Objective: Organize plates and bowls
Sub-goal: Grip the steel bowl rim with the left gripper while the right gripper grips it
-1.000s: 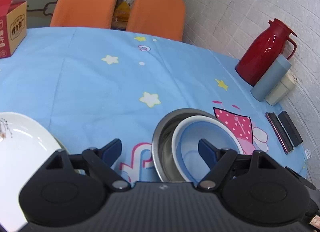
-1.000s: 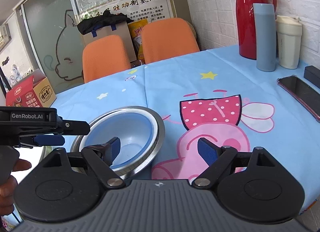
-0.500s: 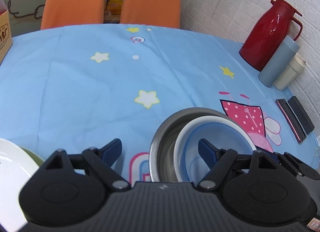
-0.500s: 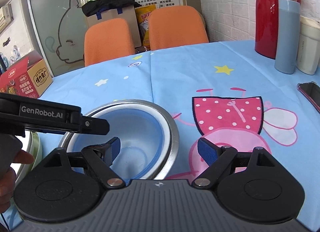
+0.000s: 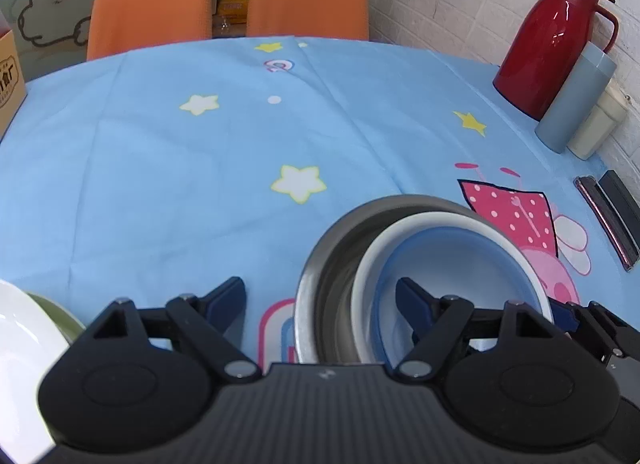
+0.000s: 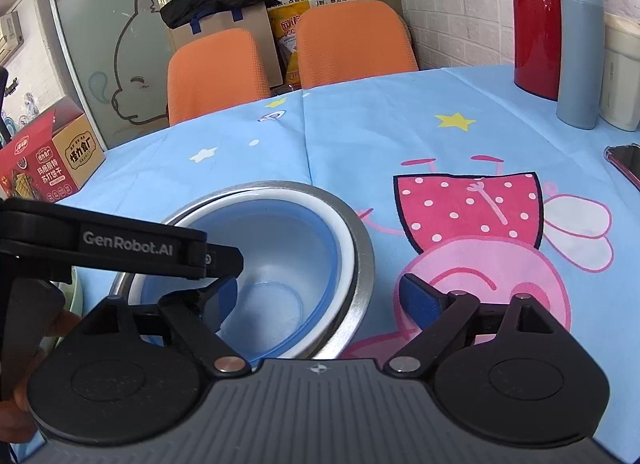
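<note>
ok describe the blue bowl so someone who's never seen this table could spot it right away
On the round table under the light blue cartoon tablecloth, find the big steel bowl beside the pink pig print. The blue bowl is nested inside it. Its white rim and pale blue inside set it apart from the shiny metal around it and from the white plate further left.

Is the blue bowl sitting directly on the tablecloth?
No, the blue bowl sits nested inside the steel bowl, which rests on the tablecloth.
</note>
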The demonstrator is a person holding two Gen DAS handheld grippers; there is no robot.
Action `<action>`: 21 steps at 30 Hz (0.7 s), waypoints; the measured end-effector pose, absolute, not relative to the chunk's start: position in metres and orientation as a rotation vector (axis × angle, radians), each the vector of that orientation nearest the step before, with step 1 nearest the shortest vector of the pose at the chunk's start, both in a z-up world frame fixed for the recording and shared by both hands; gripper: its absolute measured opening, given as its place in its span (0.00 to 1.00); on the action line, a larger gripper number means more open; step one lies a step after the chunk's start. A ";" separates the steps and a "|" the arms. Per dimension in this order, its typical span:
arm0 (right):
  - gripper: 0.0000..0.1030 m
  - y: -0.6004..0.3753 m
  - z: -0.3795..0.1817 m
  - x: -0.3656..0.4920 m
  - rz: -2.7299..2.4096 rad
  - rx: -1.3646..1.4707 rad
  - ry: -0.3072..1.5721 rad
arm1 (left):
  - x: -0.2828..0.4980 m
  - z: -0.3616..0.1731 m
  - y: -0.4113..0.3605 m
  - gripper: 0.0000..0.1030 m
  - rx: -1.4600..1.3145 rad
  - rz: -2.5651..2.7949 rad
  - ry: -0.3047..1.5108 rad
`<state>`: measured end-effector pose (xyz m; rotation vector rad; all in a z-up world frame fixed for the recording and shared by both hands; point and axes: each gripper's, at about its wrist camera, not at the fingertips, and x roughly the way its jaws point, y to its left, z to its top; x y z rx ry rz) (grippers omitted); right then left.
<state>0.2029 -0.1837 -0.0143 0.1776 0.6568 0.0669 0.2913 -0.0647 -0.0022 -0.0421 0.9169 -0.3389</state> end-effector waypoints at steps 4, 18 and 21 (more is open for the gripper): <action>1.00 -0.182 -0.012 0.201 0.068 0.180 0.660 | 0.289 -0.001 -0.065 0.74 -0.046 -0.350 0.914; 1.00 -0.182 -0.014 0.196 0.101 0.210 0.629 | 0.283 -0.004 -0.071 0.67 -0.017 -0.350 0.888; 0.79 -0.178 -0.015 0.195 0.094 0.191 0.619 | 0.280 -0.003 -0.073 0.51 -0.029 -0.369 0.877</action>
